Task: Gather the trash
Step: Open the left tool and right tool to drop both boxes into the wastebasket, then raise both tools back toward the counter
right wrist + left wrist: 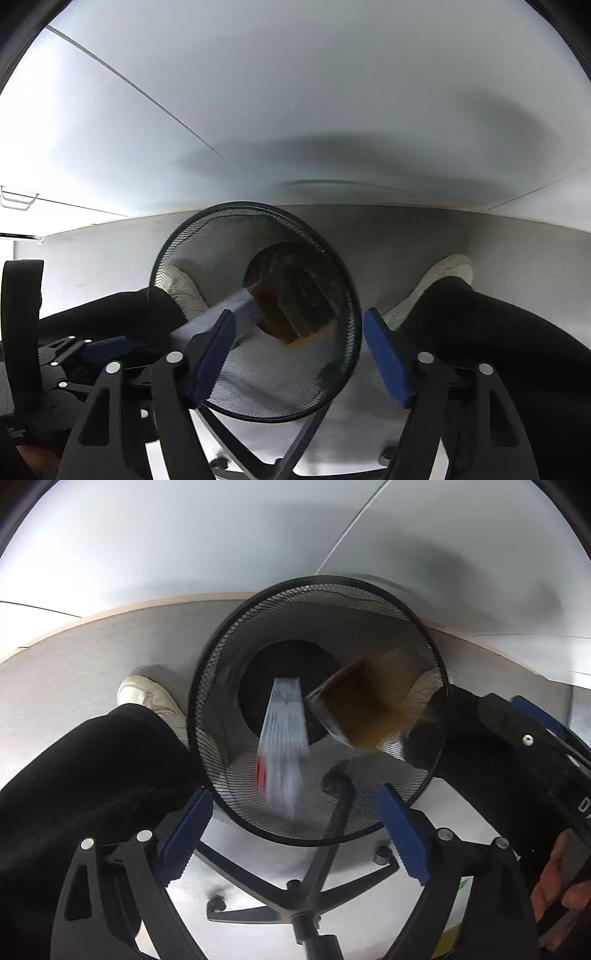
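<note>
- Left tool [295,834] is hovering over the bin [424,627], jaws standing wide, nothing between the pads.
- White packet [284,720] is sitting blurred inside the bin, left of the brown box [369,705]; neither is touching a tool.
- Bin is standing on the floor [92,646] by a shoe [147,694] and a chair base [314,886].
- Right tool [299,354] is also pointing into the bin [255,415], jaws spread wide and gripping nothing.
- Box [288,295] is lying near the bin bottom, the packet [236,306] just left of it.
</note>
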Action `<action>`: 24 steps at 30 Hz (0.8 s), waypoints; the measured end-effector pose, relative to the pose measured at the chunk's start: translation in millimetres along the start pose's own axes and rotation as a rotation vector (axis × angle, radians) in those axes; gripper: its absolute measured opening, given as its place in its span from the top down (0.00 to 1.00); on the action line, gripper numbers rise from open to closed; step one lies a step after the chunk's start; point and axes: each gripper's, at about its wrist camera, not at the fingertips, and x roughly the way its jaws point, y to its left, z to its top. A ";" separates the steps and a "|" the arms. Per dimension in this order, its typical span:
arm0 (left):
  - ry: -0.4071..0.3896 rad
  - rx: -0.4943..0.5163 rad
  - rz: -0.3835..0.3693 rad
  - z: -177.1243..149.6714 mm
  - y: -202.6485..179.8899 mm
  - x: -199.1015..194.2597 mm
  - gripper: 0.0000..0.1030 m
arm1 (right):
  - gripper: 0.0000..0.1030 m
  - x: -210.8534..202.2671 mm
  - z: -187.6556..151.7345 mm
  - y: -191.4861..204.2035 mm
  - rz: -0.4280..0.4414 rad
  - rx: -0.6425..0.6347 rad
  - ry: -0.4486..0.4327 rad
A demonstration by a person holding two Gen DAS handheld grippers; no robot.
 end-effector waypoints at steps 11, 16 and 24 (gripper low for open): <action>-0.020 -0.001 0.025 -4.4 14.3 -0.8 0.05 | 0.03 -14.1 -3.7 -3.7 0.022 0.026 -0.015; -0.096 0.005 0.031 -13.4 12.6 -26.7 0.04 | 0.03 -39.2 -12.9 2.2 0.047 0.006 -0.063; -0.228 -0.039 -0.110 -42.5 16.0 -101.5 0.05 | 0.03 -111.2 -40.7 7.3 0.099 -0.020 -0.215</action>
